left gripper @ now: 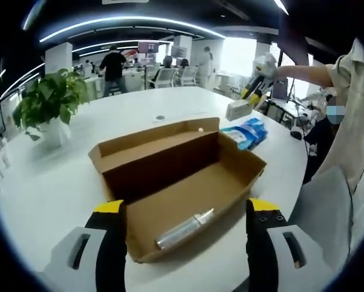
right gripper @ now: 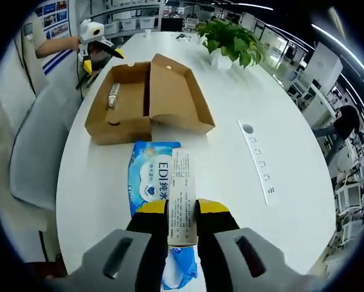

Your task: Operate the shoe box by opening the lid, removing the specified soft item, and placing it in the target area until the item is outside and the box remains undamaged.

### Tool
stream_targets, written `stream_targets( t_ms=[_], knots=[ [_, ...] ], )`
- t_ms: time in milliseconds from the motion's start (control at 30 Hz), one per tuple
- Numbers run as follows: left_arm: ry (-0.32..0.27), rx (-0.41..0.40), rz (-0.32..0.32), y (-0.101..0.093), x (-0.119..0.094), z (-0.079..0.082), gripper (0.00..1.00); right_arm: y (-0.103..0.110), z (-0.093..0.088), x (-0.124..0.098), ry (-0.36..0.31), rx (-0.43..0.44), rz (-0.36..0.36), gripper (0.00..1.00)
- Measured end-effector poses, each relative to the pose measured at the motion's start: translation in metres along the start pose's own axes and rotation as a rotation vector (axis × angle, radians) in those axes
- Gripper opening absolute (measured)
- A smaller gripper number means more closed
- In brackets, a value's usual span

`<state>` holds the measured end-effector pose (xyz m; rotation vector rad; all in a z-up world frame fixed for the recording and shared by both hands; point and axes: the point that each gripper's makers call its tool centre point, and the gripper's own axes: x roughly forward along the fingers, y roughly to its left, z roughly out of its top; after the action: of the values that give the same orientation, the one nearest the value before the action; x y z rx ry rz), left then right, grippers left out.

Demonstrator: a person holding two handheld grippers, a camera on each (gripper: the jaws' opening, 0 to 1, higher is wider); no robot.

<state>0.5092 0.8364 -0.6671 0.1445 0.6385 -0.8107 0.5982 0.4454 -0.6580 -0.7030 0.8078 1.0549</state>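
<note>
The open cardboard shoe box (left gripper: 182,176) lies on the white table, its lid folded back. A silver tube (left gripper: 185,229) rests on the box floor near the front. My left gripper (left gripper: 186,207) is open, its jaws on either side of the box's near end. Beyond the box, a blue wipes pack (left gripper: 246,132) lies on the table. My right gripper (right gripper: 182,210) is shut on a small white carton (right gripper: 182,201), held above the wipes pack (right gripper: 150,179). The same carton (left gripper: 238,109) hangs from the right gripper (left gripper: 253,96) past the wipes. Farther off sits the shoe box (right gripper: 145,100), with the left gripper (right gripper: 101,59) behind it.
A potted plant (left gripper: 51,100) stands on the table's left side, also seen as plant (right gripper: 234,39). A round table socket (right gripper: 248,129) sits right of the box. A grey chair (right gripper: 39,152) is at the table's edge. People stand at desks in the background.
</note>
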Motion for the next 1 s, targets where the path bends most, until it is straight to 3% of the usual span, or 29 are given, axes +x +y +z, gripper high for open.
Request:
stream_targets(
  t_ms=[1000],
  knots=[
    [0.061,-0.005,0.014,0.005,0.016,-0.010,0.78,-0.037,-0.084,0.030,0.132,0.027,0.005,0.14]
  ],
)
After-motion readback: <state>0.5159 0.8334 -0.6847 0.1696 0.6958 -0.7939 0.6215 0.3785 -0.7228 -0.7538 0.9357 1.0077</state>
